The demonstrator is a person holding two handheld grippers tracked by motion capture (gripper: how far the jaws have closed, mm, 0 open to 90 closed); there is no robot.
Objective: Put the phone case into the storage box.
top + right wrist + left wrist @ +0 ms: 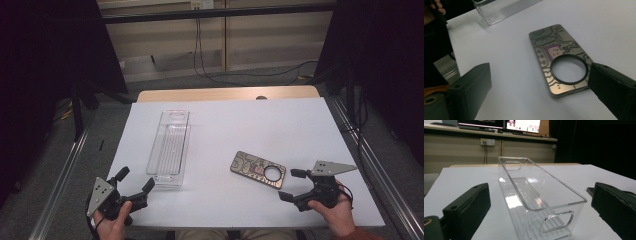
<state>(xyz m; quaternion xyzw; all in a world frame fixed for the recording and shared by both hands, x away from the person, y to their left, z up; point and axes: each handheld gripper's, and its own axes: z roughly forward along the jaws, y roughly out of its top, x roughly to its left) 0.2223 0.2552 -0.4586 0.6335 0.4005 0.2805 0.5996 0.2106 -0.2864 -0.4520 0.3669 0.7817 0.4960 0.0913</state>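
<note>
I have the left gripper (136, 182) low at my near-left corner of the white table (280, 125), jaws spread wide and holding nothing. Straight ahead of it, just past the jaw tips, sits the clear plastic bin (169, 148), a long narrow tray running away from the gripper toward the far edge. In the left gripper view the bin (534, 195) stands upright between the two black jaws but beyond them, its near end wall with an oval handle cutout facing me and nothing inside it that I can make out; I see the jaws apart from it on both sides, not touching.

My right gripper (292, 185) rests at the near-right corner, held in a hand (336, 212), jaws also wide apart and empty. The patterned phone case (258, 169) lies flat on the table just ahead and a little to the left of its tips. In the right gripper view the case (549, 53) lies between the jaws, its ring-shaped camera opening nearest the right jaw; whether that jaw touches the case edge I cannot tell, since the jaw hides that corner. The bin's end (499, 10) shows farther off, at top left.
</note>
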